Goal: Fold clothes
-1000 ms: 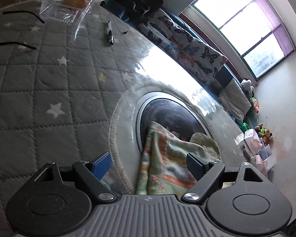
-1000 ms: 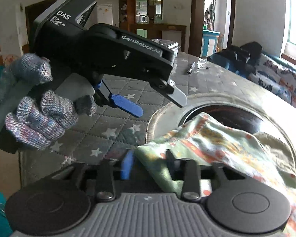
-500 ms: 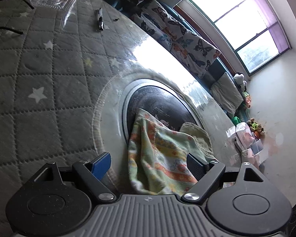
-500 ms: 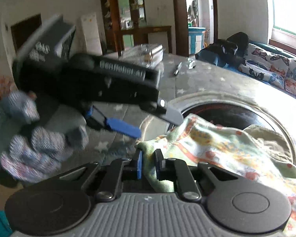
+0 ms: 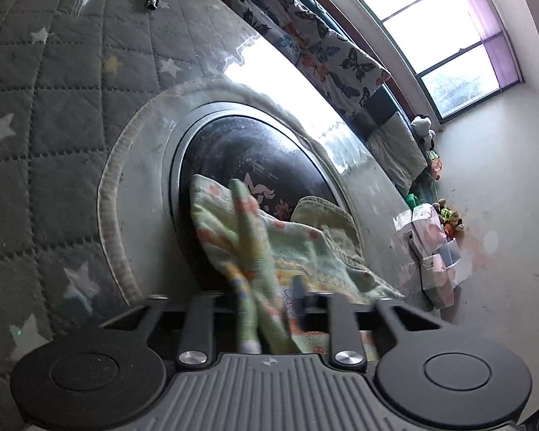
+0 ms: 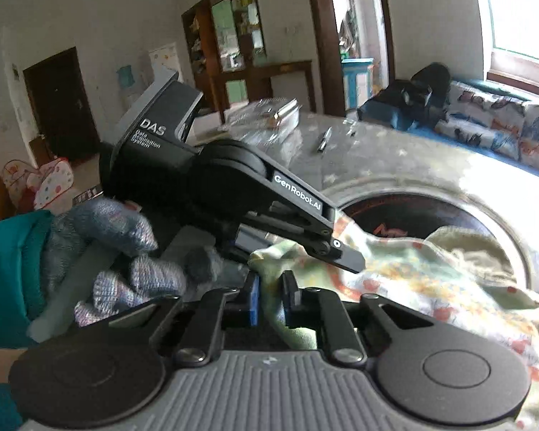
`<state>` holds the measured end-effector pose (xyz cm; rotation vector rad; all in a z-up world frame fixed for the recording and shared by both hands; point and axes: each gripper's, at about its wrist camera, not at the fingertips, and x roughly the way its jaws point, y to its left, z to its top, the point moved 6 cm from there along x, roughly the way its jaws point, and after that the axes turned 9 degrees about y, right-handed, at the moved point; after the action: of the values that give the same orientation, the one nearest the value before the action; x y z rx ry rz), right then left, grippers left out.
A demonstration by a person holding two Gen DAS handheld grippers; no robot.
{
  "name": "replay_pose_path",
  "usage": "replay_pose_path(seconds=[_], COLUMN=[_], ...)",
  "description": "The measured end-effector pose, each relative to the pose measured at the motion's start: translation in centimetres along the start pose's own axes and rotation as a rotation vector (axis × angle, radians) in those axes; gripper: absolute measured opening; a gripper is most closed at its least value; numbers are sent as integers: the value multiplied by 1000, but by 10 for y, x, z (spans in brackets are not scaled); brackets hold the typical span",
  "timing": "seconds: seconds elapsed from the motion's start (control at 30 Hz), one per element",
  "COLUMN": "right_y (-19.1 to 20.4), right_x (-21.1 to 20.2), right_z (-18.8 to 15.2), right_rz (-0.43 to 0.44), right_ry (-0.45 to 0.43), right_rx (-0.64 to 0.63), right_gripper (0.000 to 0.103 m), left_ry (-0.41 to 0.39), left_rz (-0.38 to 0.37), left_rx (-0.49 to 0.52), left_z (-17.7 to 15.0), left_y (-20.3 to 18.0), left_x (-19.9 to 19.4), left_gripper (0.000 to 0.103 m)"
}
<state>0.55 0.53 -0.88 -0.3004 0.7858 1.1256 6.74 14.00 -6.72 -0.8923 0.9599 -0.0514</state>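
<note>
Our left claw and right claw sit side by side, nearly touching, each pinched tight on a fold of cloth. A knit-gloved left hand grips its handle.

— Any writing to read?
— On the left gripper, toward ten o'clock in the right wrist view: "DAS, Data Acquisition System" on its housing, "GenRobot.AI" along its arm.
— Elsewhere?
— Nothing legible.
</note>
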Motion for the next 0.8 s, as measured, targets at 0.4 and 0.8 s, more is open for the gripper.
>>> replay_pose_path(seconds=[0.4,0.8], right_y=[-91,-216], right_x=[-42,-66], right_z=[-30,-74], right_rz=[-243,-510], right_ry=[-44,-58], right_rx=[203,492], right_gripper=[41,49], left_ry=[3,10], left_rz=[32,76], left_rx=[35,76], left_z=[-3,-5], left_y=[-1,-4], left_x=[2,7], left_gripper=[15,24])
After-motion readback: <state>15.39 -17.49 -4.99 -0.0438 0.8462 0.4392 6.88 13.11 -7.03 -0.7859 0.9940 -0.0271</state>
